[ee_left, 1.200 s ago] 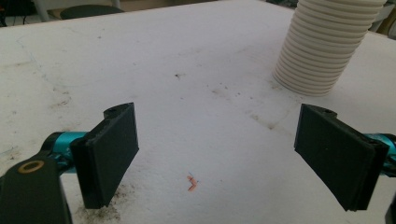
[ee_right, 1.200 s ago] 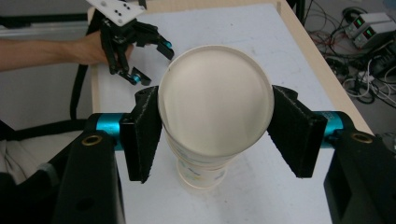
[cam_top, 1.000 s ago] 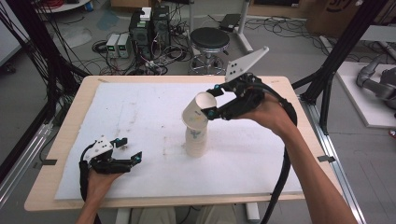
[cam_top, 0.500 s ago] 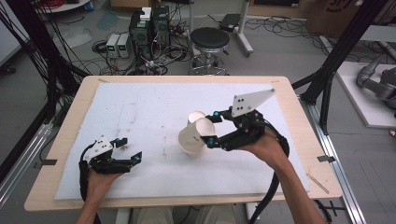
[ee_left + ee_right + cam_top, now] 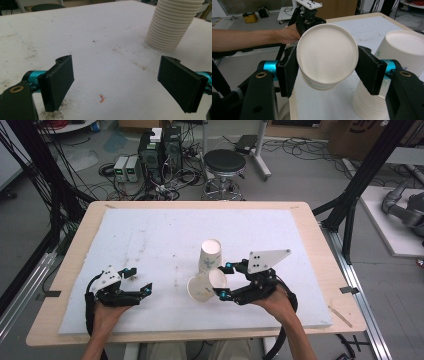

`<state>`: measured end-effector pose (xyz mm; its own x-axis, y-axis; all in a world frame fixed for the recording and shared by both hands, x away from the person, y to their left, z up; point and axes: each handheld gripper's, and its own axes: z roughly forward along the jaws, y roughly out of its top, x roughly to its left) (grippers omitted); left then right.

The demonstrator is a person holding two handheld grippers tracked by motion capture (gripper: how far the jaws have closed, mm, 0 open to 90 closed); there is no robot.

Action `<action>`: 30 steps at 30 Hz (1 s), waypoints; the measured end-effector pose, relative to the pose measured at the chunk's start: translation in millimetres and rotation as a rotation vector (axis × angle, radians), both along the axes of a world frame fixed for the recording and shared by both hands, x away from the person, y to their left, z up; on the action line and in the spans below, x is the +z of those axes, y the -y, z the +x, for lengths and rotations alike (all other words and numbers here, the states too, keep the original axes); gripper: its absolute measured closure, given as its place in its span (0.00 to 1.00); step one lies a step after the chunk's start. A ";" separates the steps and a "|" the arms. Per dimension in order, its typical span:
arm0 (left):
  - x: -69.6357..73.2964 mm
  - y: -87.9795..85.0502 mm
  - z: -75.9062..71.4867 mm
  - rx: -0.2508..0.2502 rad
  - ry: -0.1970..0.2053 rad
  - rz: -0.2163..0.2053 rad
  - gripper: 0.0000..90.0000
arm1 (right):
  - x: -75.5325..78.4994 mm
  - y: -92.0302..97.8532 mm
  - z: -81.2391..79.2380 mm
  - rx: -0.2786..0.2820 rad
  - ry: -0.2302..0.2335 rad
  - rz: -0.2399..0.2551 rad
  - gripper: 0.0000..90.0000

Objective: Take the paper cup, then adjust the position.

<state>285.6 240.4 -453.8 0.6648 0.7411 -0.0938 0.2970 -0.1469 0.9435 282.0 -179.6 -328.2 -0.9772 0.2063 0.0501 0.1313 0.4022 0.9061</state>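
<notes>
Beside the cup stack (image 5: 210,256), my right tool (image 5: 221,279) pinches a light, crushable paper cup (image 5: 203,287) across its base, so I squeeze gently.

One loose cup (image 5: 204,287), one cup stack (image 5: 210,256), two grippers.

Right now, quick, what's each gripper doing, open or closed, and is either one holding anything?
Left gripper: open, nothing between its jaws, resting over the white board.
Right gripper: shut on a paper cup, held on its side beside the cup stack.
</notes>
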 end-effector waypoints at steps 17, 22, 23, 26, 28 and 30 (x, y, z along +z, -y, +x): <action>0.1 -0.2 -0.6 -0.001 0.006 -0.001 0.15 | -13.3 1.6 1.3 0.003 -0.012 0.017 0.43; 0.2 -0.2 -1.5 0.004 0.016 -0.003 0.15 | -14.5 1.7 1.7 0.002 -0.015 0.020 0.43; 0.2 -0.4 -1.7 0.004 0.018 -0.003 0.15 | -14.6 1.4 2.0 0.003 -0.015 0.016 0.43; 0.8 -1.0 -2.7 0.003 0.030 -0.006 0.15 | -14.8 0.9 2.1 0.001 -0.018 0.018 0.43; 4.5 -1.7 -4.2 -0.007 0.046 -0.003 0.15 | -15.0 0.8 2.7 0.001 -0.016 0.017 0.43; 11.4 -3.0 -7.0 -0.027 0.075 -0.021 0.15 | -15.4 1.0 2.9 0.005 -0.019 0.022 0.43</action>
